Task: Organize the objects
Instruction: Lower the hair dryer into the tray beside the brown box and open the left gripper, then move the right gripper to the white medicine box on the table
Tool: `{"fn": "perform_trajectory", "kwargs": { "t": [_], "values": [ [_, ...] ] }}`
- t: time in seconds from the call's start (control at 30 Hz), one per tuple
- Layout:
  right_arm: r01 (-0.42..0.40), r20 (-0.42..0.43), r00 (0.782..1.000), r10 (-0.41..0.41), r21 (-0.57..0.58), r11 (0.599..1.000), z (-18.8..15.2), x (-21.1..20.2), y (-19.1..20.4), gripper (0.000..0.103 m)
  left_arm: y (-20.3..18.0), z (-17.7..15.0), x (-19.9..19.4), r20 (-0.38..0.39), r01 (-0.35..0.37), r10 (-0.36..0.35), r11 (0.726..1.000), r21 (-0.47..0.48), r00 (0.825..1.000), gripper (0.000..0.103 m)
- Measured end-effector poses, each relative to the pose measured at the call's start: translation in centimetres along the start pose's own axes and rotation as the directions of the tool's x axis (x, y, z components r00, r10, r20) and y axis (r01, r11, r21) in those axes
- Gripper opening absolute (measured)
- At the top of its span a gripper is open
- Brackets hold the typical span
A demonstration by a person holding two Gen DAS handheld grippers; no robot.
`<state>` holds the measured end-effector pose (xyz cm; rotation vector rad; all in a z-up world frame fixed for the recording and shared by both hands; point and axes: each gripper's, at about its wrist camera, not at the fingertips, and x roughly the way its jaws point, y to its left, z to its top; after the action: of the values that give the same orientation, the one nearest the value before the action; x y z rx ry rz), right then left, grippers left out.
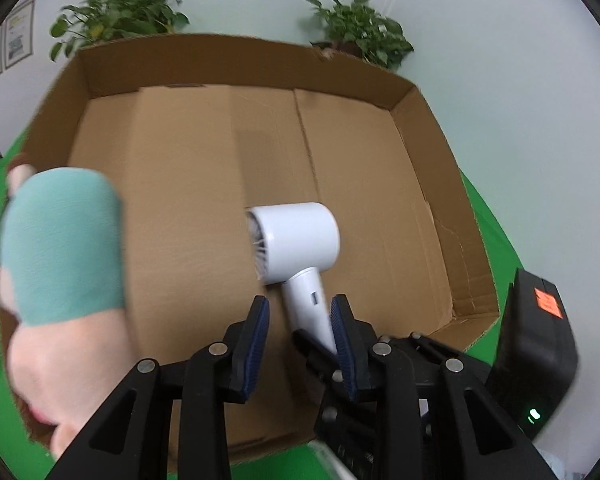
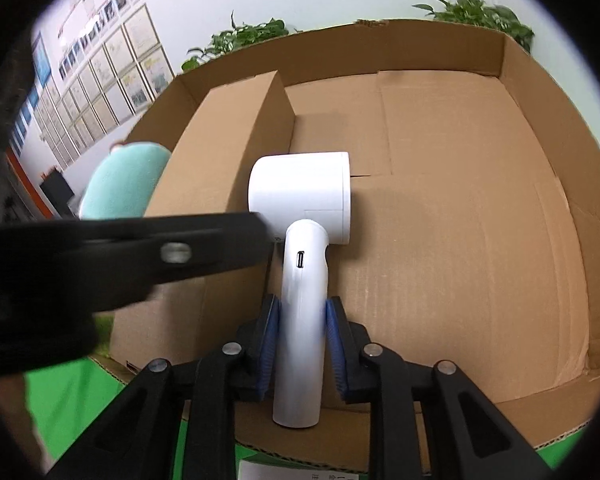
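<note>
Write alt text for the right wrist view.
The right hand-held gripper is shut on the handle of a white hair dryer, held over an open cardboard box. A blurred black gripper arm crosses the left side; potted plants stand behind the box.

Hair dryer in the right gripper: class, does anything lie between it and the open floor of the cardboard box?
Nothing visible does. The right gripper holds the white hair dryer by its handle over the cardboard box, whose floor below it is bare. The plush toy sits off to the side.
</note>
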<state>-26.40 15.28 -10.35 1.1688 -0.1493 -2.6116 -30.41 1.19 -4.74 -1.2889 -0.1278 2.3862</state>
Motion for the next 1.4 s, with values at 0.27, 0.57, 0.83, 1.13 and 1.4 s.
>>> {"fn": "perform_trajectory", "kwargs": {
  "t": [0.27,0.57,0.83,1.13,1.4],
  "values": [
    [0.098,-0.025,0.995,-0.099,-0.05,0.994,0.3,0.6,1.8,0.023,1.5,-1.9,-1.9,0.052,-0.002,0.001,1.0,0.018,0.999,0.031],
    [0.079,-0.049,0.995,-0.082,-0.054,0.995,1.0,0.5,1.9,0.035,0.9,-4.1,-4.9,0.221,-0.092,0.08,0.995,0.044,0.972,0.034],
    [0.171,0.13,0.978,-0.163,-0.06,0.983,-0.2,-7.8,0.8,0.092,-1.0,-7.8,-10.8,0.439,-0.224,0.193,0.974,0.019,0.878,0.086],
    [0.204,0.232,0.954,-0.188,-0.047,0.978,-4.4,-13.9,0.7,0.103,-4.7,-11.3,-14.7,0.542,-0.251,0.203,0.968,0.016,0.816,0.1],
    [0.22,0.262,0.942,-0.207,-0.02,0.975,-6.0,-15.6,1.0,0.103,-6.6,-12.5,-15.1,0.523,-0.233,0.18,0.972,0.037,0.833,0.1]
  ]
}}
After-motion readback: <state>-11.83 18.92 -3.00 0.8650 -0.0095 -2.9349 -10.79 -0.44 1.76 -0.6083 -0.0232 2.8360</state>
